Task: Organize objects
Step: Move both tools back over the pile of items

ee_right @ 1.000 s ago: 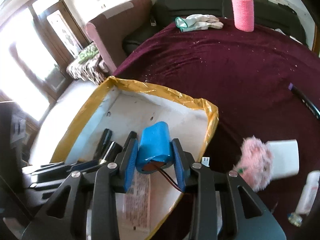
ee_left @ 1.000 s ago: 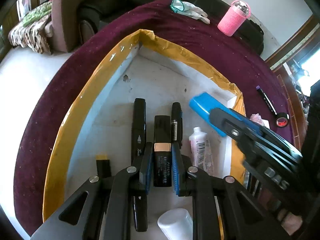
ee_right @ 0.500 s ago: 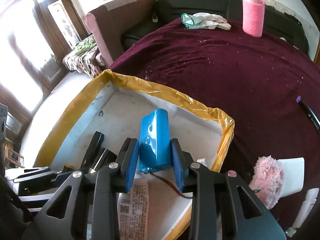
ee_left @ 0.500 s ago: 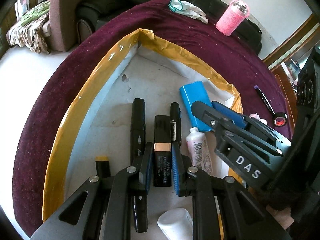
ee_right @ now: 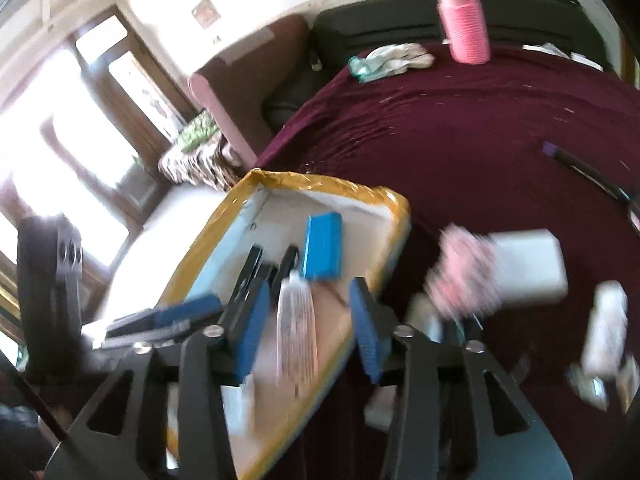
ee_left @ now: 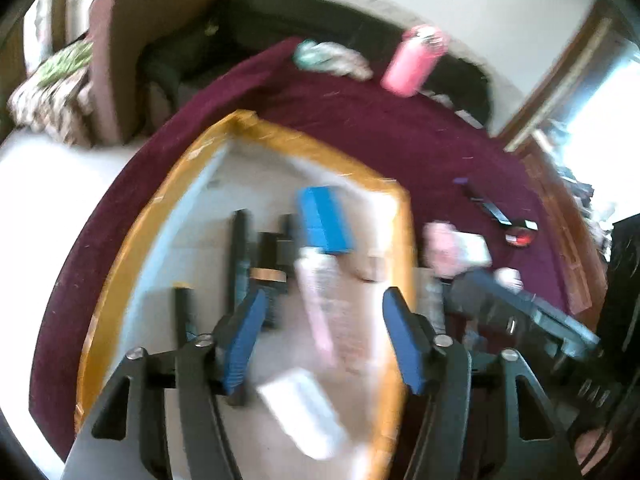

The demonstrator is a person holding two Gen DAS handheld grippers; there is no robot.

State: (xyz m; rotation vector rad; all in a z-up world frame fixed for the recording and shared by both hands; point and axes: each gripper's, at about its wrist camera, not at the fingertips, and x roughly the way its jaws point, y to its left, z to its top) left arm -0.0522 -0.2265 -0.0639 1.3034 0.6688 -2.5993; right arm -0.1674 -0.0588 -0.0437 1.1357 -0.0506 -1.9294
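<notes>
Both views motion-blurred. My left gripper has its jaws opening, blue pads spread wide, nothing pinched; the white bottle only shows in the gap, lying below on the tray floor. My right gripper is also opening, pads apart, gripping nothing. The blue battery pack is a blocky, glossy bright-blue wrapped brick, lying flat inside the tray, near its far wall, just beyond the bottle's cap. The tray is white inside with a yellow-taped rim and sits on the maroon cloth. The black markers lie side by side left of the battery pack; one has a copper band. A pink fluffy thing and a white box sit outside the tray to the right.
</notes>
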